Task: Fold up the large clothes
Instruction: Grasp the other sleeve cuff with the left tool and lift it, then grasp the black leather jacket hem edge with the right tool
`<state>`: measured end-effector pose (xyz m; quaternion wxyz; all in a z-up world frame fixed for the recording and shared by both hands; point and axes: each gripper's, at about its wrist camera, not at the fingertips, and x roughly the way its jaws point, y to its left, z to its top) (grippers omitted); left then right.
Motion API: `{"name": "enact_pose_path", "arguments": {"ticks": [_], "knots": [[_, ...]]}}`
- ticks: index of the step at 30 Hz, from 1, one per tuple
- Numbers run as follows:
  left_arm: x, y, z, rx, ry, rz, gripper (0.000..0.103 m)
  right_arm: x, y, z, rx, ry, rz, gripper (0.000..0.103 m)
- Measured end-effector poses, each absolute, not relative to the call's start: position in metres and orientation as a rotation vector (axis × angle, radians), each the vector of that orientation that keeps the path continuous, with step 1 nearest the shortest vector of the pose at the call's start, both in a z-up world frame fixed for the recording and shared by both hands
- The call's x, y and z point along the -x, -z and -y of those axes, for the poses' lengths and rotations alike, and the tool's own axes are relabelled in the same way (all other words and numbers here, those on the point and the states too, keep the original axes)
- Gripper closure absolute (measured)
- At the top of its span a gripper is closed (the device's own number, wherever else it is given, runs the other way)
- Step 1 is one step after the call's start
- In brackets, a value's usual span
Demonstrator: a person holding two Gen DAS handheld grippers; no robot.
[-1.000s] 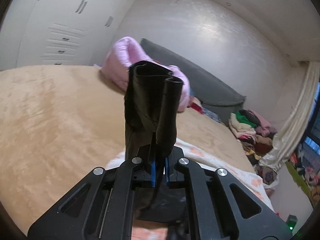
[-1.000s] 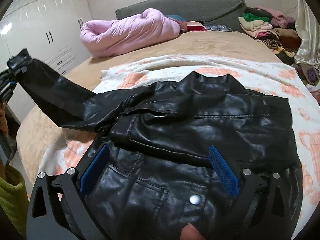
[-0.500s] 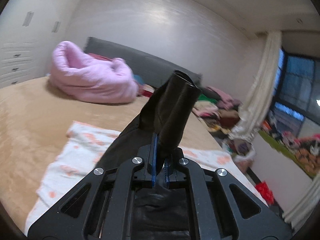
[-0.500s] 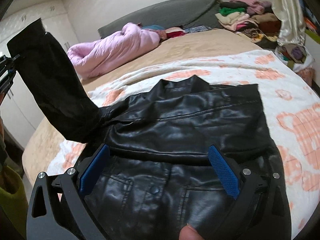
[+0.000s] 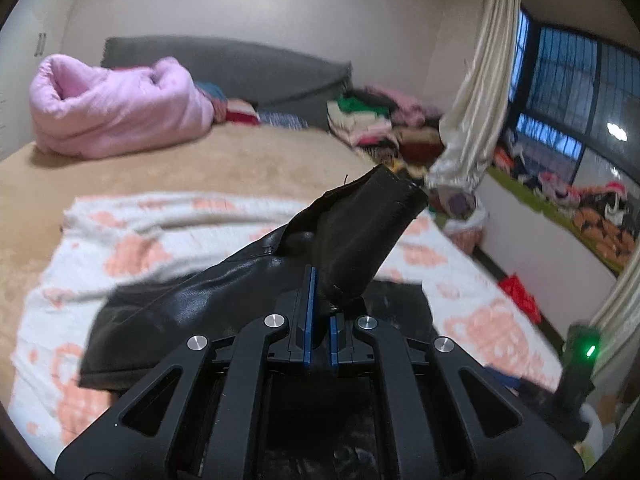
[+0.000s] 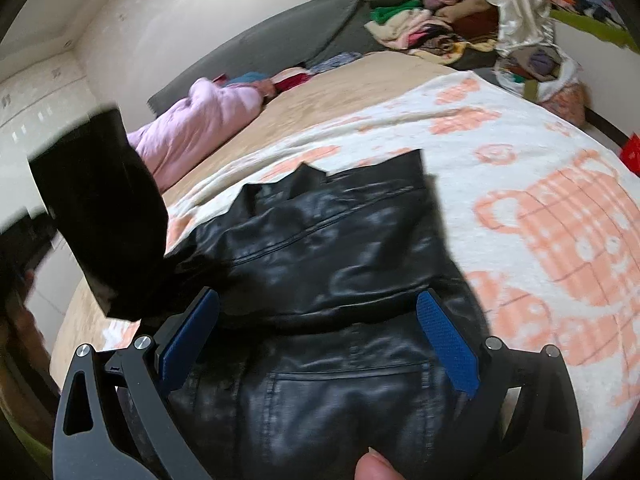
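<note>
Two claws in view, both mine. My left claw [image 5: 321, 334] is clamped tight on the cuff end of the black leather jacket's sleeve [image 5: 356, 236]; blue pads pinched together with the leather between them, sleeve end sticking up and forward past the tips. In the right wrist view that same sleeve [image 6: 100, 216] hangs lifted at the left, above the jacket's left edge. My right claw [image 6: 320, 344] stands wide apart, nothing between the blue pads [image 6: 448, 348], hovering over the lower half of the jacket [image 6: 332, 248]; whether the tips touch the leather I cannot tell. A fingertip [image 6: 372, 466] shows at the bottom edge of that view. Jacket lies flat, collar away from me, on a white blanket with orange print [image 6: 560, 216], spread over the tan bed [image 5: 224, 164]. Far end of bed: rolled pink quilt [image 5: 116, 108] against the grey headboard [image 5: 240, 68]. Pile of clothes [image 5: 376, 120] beside the headboard, cream curtain [image 5: 476, 92] next to a dark window [image 5: 580, 80]. Both views motion-blurred.
</note>
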<state>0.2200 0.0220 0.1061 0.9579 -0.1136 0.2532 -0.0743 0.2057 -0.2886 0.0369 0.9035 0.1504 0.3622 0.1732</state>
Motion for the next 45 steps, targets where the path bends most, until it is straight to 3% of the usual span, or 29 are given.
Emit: {"name": "enact_pose_path", "arguments": {"ticks": [18, 20, 22, 26, 27, 28, 34, 36, 42, 45], "knots": [[-0.225, 0.003, 0.037, 0.006, 0.173, -0.801, 0.094, -0.217, -0.023, 0.326, -0.388, -0.300, -0.778, 0.004], [-0.221, 0.010, 0.041, -0.020, 0.157, -0.819, 0.089, -0.218, -0.021, 0.325, -0.397, -0.315, -0.791, 0.004], [-0.219, 0.018, 0.043, -0.054, 0.129, -0.841, 0.071, -0.220, -0.020, 0.321, -0.388, -0.328, -0.806, 0.004], [-0.212, 0.022, 0.040, -0.062, 0.134, -0.854, 0.056, -0.222, -0.017, 0.308, -0.353, -0.357, -0.830, 0.004], [-0.209, 0.023, 0.039, -0.059, 0.143, -0.860, 0.040, -0.223, -0.016, 0.305, -0.359, -0.376, -0.839, 0.004], [-0.207, 0.023, 0.039, -0.051, 0.156, -0.867, 0.032, -0.224, -0.015, 0.302, -0.372, -0.403, -0.850, 0.004], [-0.190, 0.022, 0.040, -0.024, 0.204, -0.890, 0.024, -0.239, -0.006, 0.275, -0.399, -0.514, -0.930, 0.006], [-0.186, 0.019, 0.033, 0.031, 0.217, -0.903, 0.023, -0.244, -0.003, 0.265, -0.418, -0.549, -0.956, 0.022], [-0.173, 0.001, 0.011, 0.100, 0.191, -0.871, 0.019, -0.259, 0.007, 0.243, -0.494, -0.607, -1.020, 0.026], [-0.171, -0.010, -0.005, 0.125, 0.157, -0.839, 0.012, -0.262, 0.006, 0.232, -0.483, -0.618, -1.033, 0.041]]}}
